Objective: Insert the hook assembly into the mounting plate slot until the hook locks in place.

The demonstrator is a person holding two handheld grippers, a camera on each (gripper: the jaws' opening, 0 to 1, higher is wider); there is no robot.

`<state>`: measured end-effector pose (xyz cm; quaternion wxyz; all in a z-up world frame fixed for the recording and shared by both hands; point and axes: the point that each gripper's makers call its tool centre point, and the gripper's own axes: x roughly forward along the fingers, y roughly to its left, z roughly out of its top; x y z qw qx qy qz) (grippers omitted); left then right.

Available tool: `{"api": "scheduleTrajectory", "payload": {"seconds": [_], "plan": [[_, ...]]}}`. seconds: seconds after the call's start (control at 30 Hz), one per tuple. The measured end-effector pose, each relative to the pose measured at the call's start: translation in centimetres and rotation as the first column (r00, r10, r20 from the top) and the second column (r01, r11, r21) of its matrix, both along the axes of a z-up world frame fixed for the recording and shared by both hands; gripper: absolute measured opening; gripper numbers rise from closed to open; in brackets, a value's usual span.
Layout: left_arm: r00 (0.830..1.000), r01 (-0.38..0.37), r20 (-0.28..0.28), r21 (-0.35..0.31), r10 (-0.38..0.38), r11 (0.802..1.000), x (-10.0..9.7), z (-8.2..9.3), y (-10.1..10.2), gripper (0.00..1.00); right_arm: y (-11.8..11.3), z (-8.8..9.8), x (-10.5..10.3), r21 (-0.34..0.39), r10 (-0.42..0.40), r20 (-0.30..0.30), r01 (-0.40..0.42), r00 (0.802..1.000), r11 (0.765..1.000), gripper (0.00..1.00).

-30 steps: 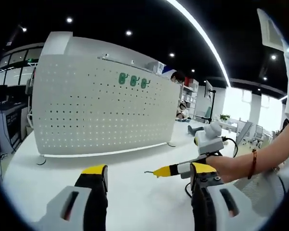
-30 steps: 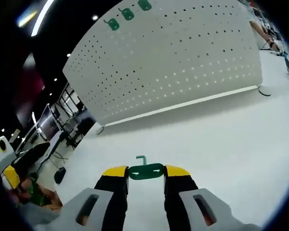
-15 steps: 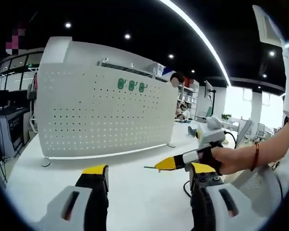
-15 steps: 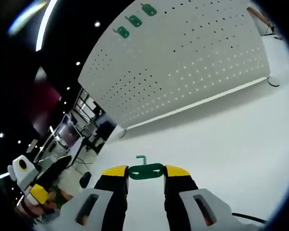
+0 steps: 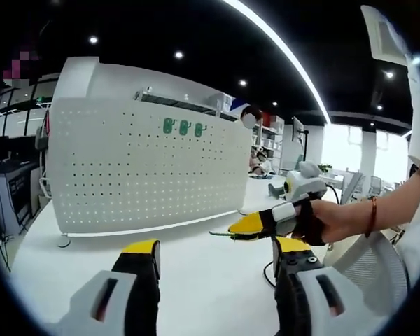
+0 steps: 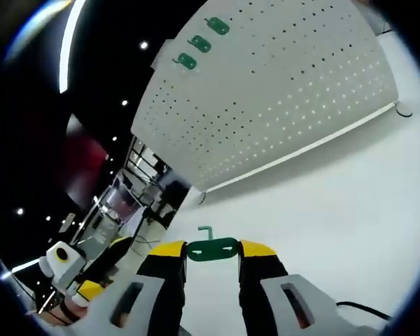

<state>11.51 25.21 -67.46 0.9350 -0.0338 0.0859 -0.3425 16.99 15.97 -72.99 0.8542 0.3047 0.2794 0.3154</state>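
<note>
In the right gripper view the right gripper (image 6: 212, 250) sits at the bottom centre of the frame, its two yellow-tipped jaws closed on a small green hook assembly (image 6: 211, 248). The flat green plate is pinched between the jaw tips and a thin hook tip rises just above it. The white perforated mounting plate (image 6: 287, 84) fills the upper right of that frame, standing upright on the white table (image 6: 336, 210), well apart from the held piece. Three green hooks (image 6: 199, 43) are already hanging in a row near its top edge.

In the left gripper view the left gripper (image 5: 213, 255) shows at the bottom of the frame with its jaws spread wide and nothing between them. The mounting plate (image 5: 147, 168) stands across the centre left of this frame, and the three hooks (image 5: 183, 127) hang near its top. The right gripper (image 5: 255, 224) enters from the right side, held by a hand (image 5: 336, 220), with a thin hook tip projecting from its yellow tips toward the plate.

The main risk is probably misalignment: the holes are small and closely spaced, so a tilted approach could catch the tip beside the intended slot or leave the hook unlocked. The grip covers only the narrow plate, so a push against the board may twist the piece in the jaws or knock it loose. A hard push could also shift the free-standing board.

No containers appear in either view.
</note>
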Motion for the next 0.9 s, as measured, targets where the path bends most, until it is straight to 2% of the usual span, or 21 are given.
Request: {"api": "scheduleTrajectory", "payload": {"seconds": [0.17, 0.43, 0.63, 0.8, 0.9], "plan": [[1.000, 0.017, 0.007, 0.002, -0.017, 1.000, -0.1, 0.0, -0.3, 0.66, 0.0, 0.4, -0.5, -0.013, 0.038, -0.001, -0.038, 0.999, 0.999, 0.28], [0.999, 0.034, 0.023, 0.008, -0.034, 0.999, -0.2, 0.2, 0.0, 0.61, 0.9, 1.5, -1.5, 0.029, 0.118, -0.008, -0.118, 0.993, 0.993, 0.28], [0.998, 0.059, 0.021, 0.018, -0.059, 0.998, -0.5, -0.3, -0.1, 0.57, 1.4, 1.9, -2.2, 0.052, 0.165, -0.013, -0.164, 0.986, 0.985, 0.28], [0.997, 0.071, 0.013, 0.020, -0.071, 0.997, -0.6, -0.6, -0.2, 0.53, 1.9, 2.0, -3.2, 0.077, 0.225, -0.024, -0.223, 0.974, 0.972, 0.28], [0.995, 0.093, 0.020, 0.047, -0.094, 0.995, -0.9, -0.8, -0.6, 0.52, 2.3, 2.2, -3.7, 0.112, 0.255, -0.034, -0.250, 0.966, 0.962, 0.28]]}}
